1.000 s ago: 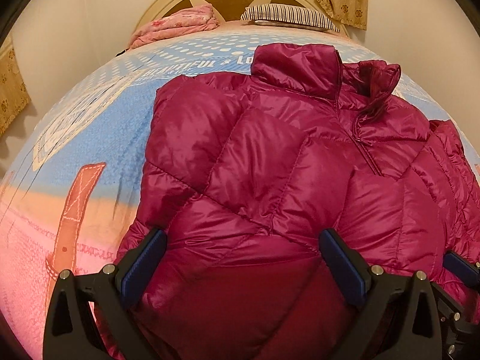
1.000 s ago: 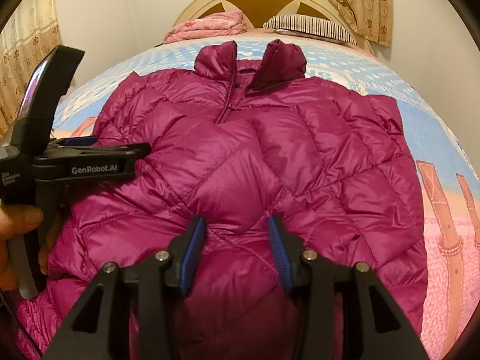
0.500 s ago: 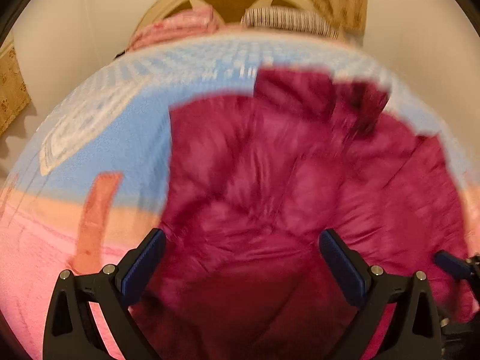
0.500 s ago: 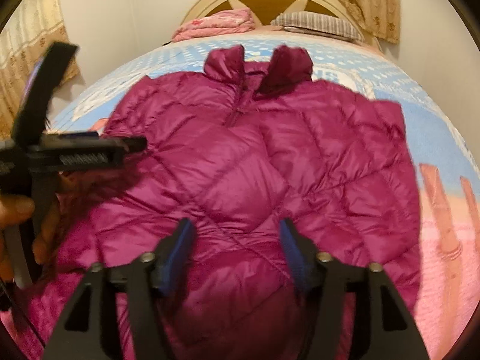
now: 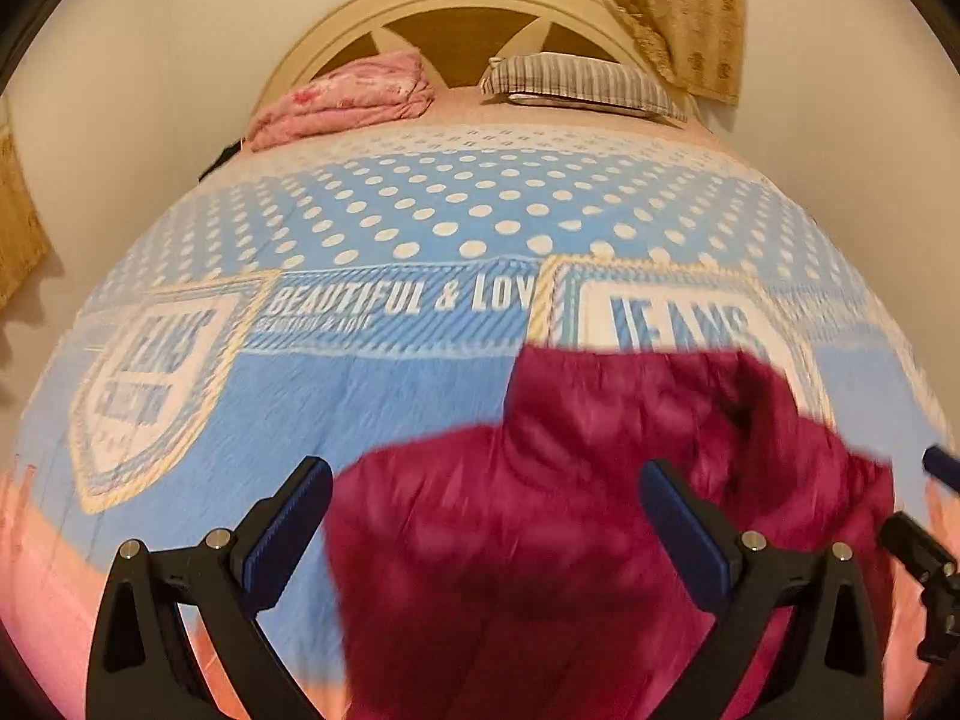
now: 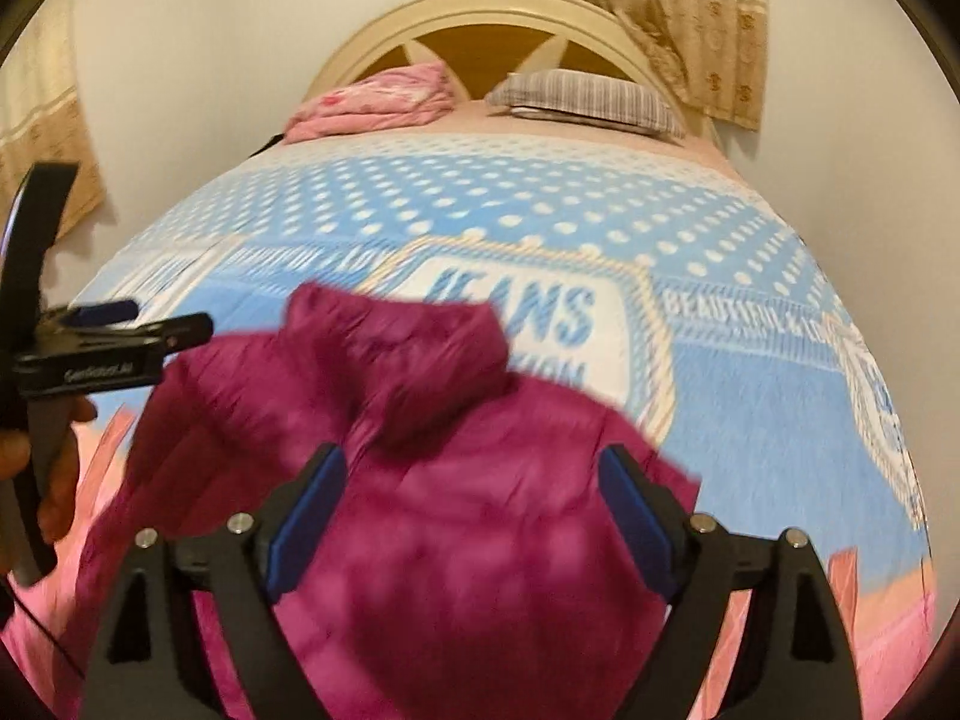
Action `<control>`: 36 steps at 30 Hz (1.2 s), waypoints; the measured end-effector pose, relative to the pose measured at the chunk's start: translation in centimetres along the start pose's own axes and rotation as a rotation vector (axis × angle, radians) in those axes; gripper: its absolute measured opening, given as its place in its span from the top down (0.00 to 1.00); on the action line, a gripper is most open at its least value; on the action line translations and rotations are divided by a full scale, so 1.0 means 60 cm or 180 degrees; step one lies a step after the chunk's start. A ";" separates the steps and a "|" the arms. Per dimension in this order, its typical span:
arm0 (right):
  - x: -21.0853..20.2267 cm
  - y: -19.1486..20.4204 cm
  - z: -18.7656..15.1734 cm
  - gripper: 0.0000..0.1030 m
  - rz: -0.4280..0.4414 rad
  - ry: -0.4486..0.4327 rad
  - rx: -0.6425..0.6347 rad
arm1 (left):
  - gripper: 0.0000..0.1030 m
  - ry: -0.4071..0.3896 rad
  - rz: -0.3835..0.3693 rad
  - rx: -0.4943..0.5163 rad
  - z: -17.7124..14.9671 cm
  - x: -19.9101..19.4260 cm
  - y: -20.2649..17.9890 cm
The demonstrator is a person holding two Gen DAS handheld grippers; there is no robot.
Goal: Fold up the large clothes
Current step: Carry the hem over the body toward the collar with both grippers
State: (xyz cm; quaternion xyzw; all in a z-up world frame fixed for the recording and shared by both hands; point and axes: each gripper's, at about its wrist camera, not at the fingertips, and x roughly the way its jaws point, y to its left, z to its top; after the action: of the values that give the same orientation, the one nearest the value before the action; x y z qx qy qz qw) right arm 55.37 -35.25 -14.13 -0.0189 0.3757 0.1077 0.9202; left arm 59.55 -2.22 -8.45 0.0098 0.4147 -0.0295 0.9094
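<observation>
Since a second ago both our grippers have pulled back and up, so the magenta puffer jacket (image 5: 600,540) now fills only the lower part of each view, and the "JEANS" panel it was hiding on the blue polka-dot bedspread (image 5: 420,222) shows above its collar. The jacket lies on the near part of the bed, collar (image 6: 408,354) toward the headboard, blurred in both pictures.

Our left gripper (image 5: 486,516) has its fingers spread wide; the jacket shows between them, but the blue pads do not press on it. Our right gripper (image 6: 468,510) was nearly pinched a second ago; its jaws are opening now, and the jacket shows in the gap, with neither pad visibly pressing on it. In the right wrist view we see the left gripper's body at the left edge, with a hand (image 6: 42,474) around its handle.

At the curved wooden headboard (image 5: 462,6) lie a folded pink quilt (image 5: 348,99) and a striped pillow (image 5: 576,81), with a patterned curtain (image 5: 678,6) hanging behind on the right.
</observation>
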 end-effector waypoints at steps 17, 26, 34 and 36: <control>0.205 -0.021 0.091 0.65 0.0052 0.0669 0.0101 | 0.28 0.0222 -0.0010 0.0332 0.051 0.135 -0.058; 0.124 -0.025 0.031 0.91 -0.0020 0.0561 -0.0220 | 0.83 0.0219 -0.0131 0.0462 -0.014 0.067 -0.033; 0.132 -0.039 -0.037 0.92 -0.0127 0.0623 -0.0261 | 0.84 0.0364 -0.0229 0.0277 -0.098 0.070 -0.007; 0.140 -0.040 -0.048 0.93 -0.0170 0.0628 -0.0272 | 0.84 0.0328 -0.0225 0.0291 -0.110 0.065 -0.007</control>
State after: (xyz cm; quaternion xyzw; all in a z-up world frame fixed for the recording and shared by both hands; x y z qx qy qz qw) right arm 59.76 -36.36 -22.14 -0.0787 0.4589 0.0967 0.8797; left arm 57.06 -2.55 -15.72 0.0382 0.4592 -0.0800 0.8839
